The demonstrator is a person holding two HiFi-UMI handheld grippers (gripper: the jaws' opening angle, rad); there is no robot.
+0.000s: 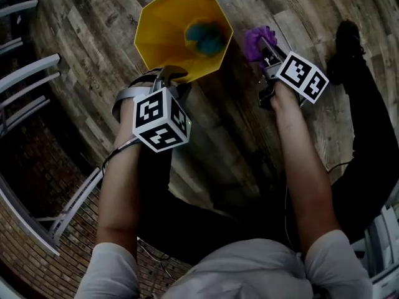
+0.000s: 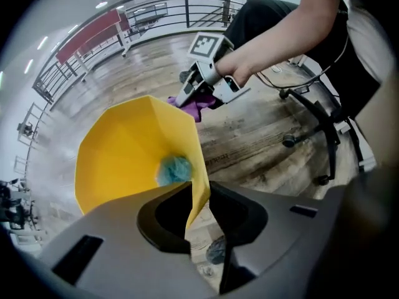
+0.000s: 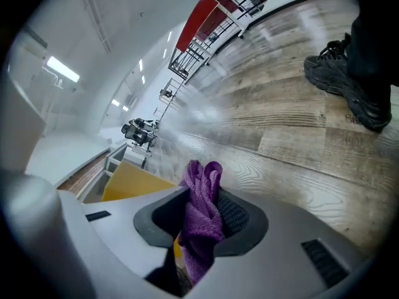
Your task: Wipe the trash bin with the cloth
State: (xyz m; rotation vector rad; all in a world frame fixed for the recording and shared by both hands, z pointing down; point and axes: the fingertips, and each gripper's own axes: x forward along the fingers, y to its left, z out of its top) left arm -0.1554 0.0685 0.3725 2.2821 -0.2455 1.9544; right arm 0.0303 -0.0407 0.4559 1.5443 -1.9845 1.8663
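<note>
At left, left gripper [image 1: 169, 75] pointing straight down over the near rim of the trash bin [image 1: 168, 30], jaws apart, the thin yellow wall standing between them unpinched. Bright yellow all over, faceted like a many-sided cone, wide mouth up, upright on the floor. Down inside, a fuzzy teal lump [image 1: 204, 37]. Just beside the bin's right rim, purple cloth [image 1: 255, 41], bunched and clamped tight in the jaws of the right gripper [image 1: 265, 52], folds poking out past the tips; touching the bin or not, impossible to tell. Farther right, a black shoe [image 1: 346, 42]. Underfoot, grey-brown wood-plank floor [image 1: 93, 36], worn and streaked. Grey metal railing [image 1: 25, 73] along the left edge, brick wall [image 1: 25, 254] below it. Beyond, red panel [image 3: 199, 17] on a far railing, white ceiling with strip lights, wheeled chair base [image 2: 312, 136].
</note>
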